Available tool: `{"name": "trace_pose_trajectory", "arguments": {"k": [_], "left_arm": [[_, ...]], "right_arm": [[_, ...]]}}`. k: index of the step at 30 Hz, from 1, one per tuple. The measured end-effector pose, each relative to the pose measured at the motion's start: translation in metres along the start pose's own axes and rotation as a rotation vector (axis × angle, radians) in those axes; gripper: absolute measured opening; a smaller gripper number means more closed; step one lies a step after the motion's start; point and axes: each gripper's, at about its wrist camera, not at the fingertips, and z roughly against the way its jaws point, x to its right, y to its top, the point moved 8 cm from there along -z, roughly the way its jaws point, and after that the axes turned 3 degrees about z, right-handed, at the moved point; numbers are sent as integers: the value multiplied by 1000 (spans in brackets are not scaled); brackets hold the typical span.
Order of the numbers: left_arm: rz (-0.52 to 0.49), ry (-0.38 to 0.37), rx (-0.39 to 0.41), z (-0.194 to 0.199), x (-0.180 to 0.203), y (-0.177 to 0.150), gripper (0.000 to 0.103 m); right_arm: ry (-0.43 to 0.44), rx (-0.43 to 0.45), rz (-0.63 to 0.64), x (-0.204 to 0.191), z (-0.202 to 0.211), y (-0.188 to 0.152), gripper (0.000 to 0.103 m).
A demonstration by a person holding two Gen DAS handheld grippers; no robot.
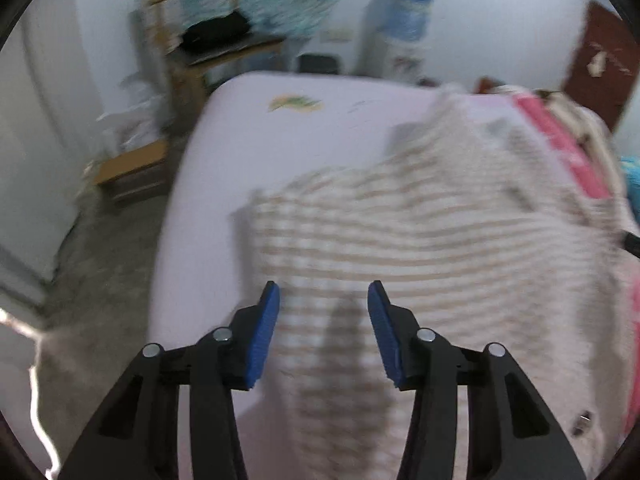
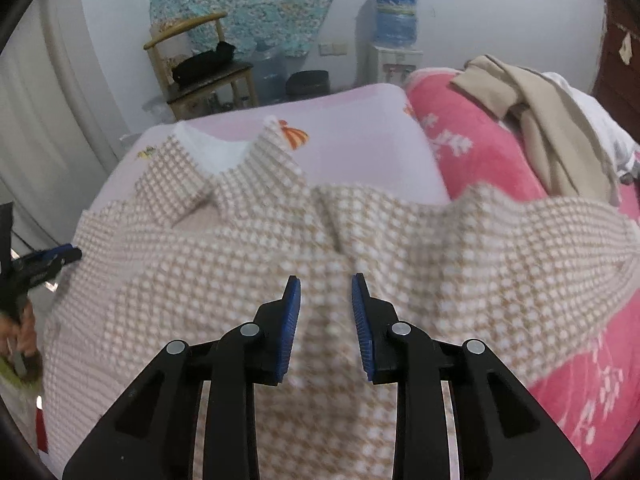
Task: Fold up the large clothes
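A large beige-and-white checked shirt lies spread on the bed's pale lilac sheet, its collar towards the far end. In the blurred left wrist view the shirt covers the right half of the sheet. My left gripper hovers open over the shirt's left edge with nothing between its blue pads. My right gripper is open, more narrowly, just above the middle of the shirt, its pads not pressing on cloth. The left gripper's tip shows at the shirt's left edge.
A pink blanket lies along the right side of the bed, with a beige garment heaped on it. Beyond the bed stand a wooden chair and a water dispenser. Bare floor runs along the bed's left.
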Motion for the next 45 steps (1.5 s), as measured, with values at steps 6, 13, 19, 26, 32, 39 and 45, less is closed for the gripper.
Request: {"name": "trace_pose_trajectory", "arguments": {"k": [6,13,19,26,32,39,45], "left_arm": [[121,-38,-3,-9,-28,-6,47],[109,32,38,-6,-32,-12,47],[118,59,50,-5,-38,-11,47],[99,76,124,27,-30,-9,45],[43,-35,37,21,19,-16,45],[-37,-11,51,31,30,-30,47],[-56,9,-2,21,34,-56,57]], "right_arm": [[-17,-6,39,6,-12,-5,24],[32,-88,138,-28,-65,-25,21],[1,-89,108,-25,-71,-6,21],[60,16,155,-70,-29,17,39],[128,-79,227,-121,-73,7,44],[115,-79,215,-111,-54,-4,48],[61,-97,284,-99,-46,-51,61]]}}
